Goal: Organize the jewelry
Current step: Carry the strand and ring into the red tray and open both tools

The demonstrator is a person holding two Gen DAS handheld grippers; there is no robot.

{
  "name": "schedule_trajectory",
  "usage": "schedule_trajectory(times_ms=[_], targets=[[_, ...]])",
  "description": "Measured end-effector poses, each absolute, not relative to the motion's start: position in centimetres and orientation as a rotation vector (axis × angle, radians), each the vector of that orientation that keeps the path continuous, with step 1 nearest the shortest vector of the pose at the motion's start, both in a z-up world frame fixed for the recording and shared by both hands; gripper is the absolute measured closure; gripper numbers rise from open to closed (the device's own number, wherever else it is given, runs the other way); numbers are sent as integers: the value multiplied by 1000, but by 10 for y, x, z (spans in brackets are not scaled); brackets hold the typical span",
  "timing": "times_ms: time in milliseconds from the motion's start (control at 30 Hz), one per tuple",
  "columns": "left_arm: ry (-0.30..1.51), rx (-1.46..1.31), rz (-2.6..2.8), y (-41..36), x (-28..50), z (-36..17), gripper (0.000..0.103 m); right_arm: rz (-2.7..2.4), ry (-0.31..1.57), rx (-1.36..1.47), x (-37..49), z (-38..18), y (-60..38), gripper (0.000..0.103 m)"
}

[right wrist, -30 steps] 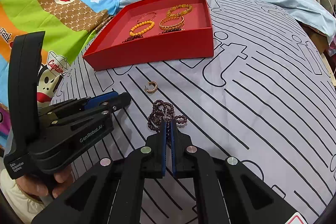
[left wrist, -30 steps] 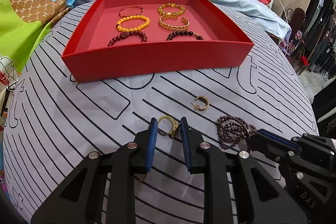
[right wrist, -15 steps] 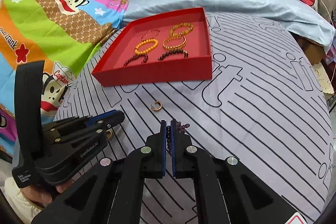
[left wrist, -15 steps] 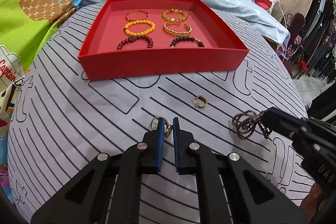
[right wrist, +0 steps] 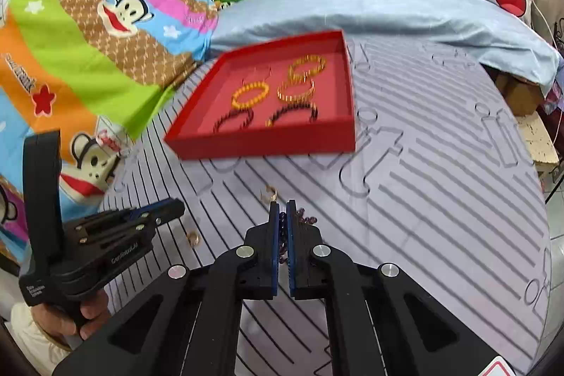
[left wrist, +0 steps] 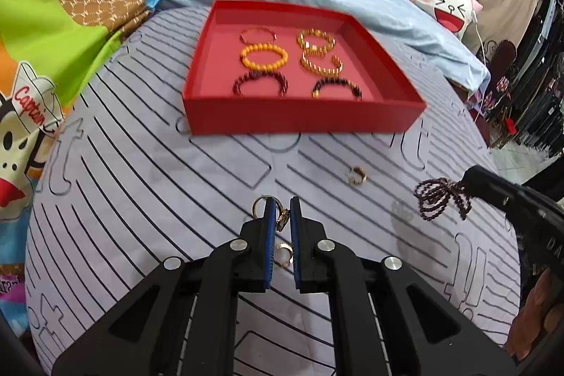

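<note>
My left gripper (left wrist: 281,203) is shut on a gold ring with an ornament (left wrist: 261,204), held a little above the striped grey bedspread (left wrist: 141,199). My right gripper (right wrist: 282,205) is shut on a dark purple bead bracelet (right wrist: 306,219), which hangs in loops from its tip (left wrist: 437,199) in the left wrist view. A red tray (left wrist: 299,118) stands farther back, with several bracelets in two columns. A gold hoop earring (left wrist: 356,174) lies on the bedspread between the grippers and the tray. Another small gold ring (left wrist: 284,252) lies under the left fingers.
A light blue quilt (right wrist: 387,9) lies behind the tray, a cartoon-print blanket (right wrist: 88,34) at the left. A pink cushion (left wrist: 447,9) sits at the back right, where the bed ends. A hand (right wrist: 84,316) holds the left gripper's handle.
The left jaws closed on the gold ring and lifted it. The right gripper rose too, taking the bead bracelet off the bedspread. The tray now looks farther away in both views.
</note>
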State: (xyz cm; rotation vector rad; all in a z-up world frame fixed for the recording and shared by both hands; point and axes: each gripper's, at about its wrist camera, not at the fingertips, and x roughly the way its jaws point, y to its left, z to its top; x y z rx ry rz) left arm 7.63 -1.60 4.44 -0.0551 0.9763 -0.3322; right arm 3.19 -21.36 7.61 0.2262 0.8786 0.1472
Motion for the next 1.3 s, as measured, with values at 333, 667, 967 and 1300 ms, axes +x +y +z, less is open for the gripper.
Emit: schedule_trajectory(times_ms=[333,667,967,1300], targets=[[879,-52,-339,-23,120,91,95,120,770,198,95,125,-227,99],[882,-26,-359,-55,184,88,95,87,842,228,164,99,-232,99],[963,-1,-389,-78,216,55,95,49,936,178,195,72,-225,99],[1033,6,-388,-91,245,27,95,31,994,164,225,49,-219,99]])
